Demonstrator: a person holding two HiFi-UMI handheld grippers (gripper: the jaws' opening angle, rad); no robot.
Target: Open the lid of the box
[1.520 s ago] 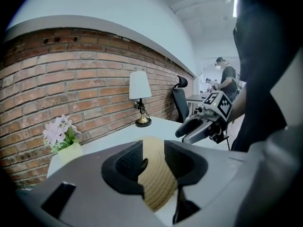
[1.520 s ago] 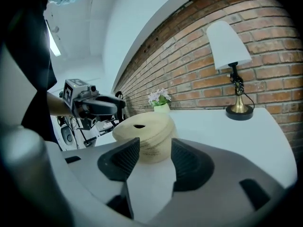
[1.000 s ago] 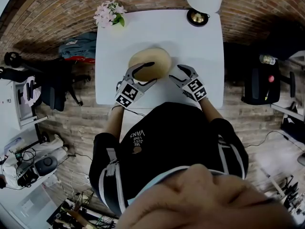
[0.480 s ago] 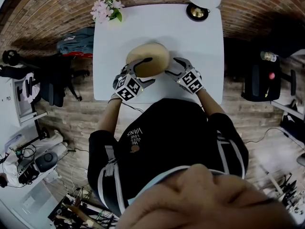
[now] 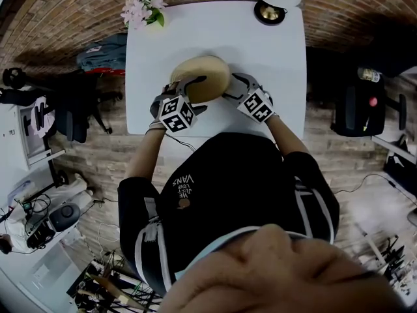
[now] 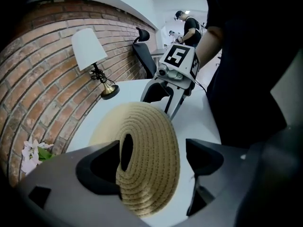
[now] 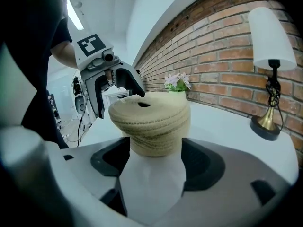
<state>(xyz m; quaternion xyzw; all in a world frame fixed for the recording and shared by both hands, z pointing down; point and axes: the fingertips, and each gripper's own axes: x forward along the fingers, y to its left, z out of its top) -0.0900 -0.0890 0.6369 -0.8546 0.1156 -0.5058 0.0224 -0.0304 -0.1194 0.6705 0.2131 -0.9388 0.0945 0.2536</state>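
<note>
The left gripper (image 6: 151, 164) stands with its jaws spread wide, having just been opening. The rim of the woven box (image 6: 147, 150) lies between them, with a gap showing at the right jaw. Whether the left jaw brushes the weave I cannot tell.

The right gripper (image 7: 156, 160) has also just been opening. Its jaws are wide apart and point at the box's side wall from its right, with bare table between pads and weave.

The round box is coiled from pale rope. Its lid (image 7: 149, 110) is the broader top band, with a dark hole at its centre. The box sits on the white table (image 5: 273, 57), with a table lamp (image 5: 270, 12) well off to its far right and a bunch of pink flowers (image 5: 140, 12) off to its far left.

I judge it light, slightly yielding and rough enough not to slip, so a firm squeeze should dent rather than break it. One gripper should probably pinch the lid's overhanging rim while the other steadies the lower wall, or the whole box may lift.
</note>
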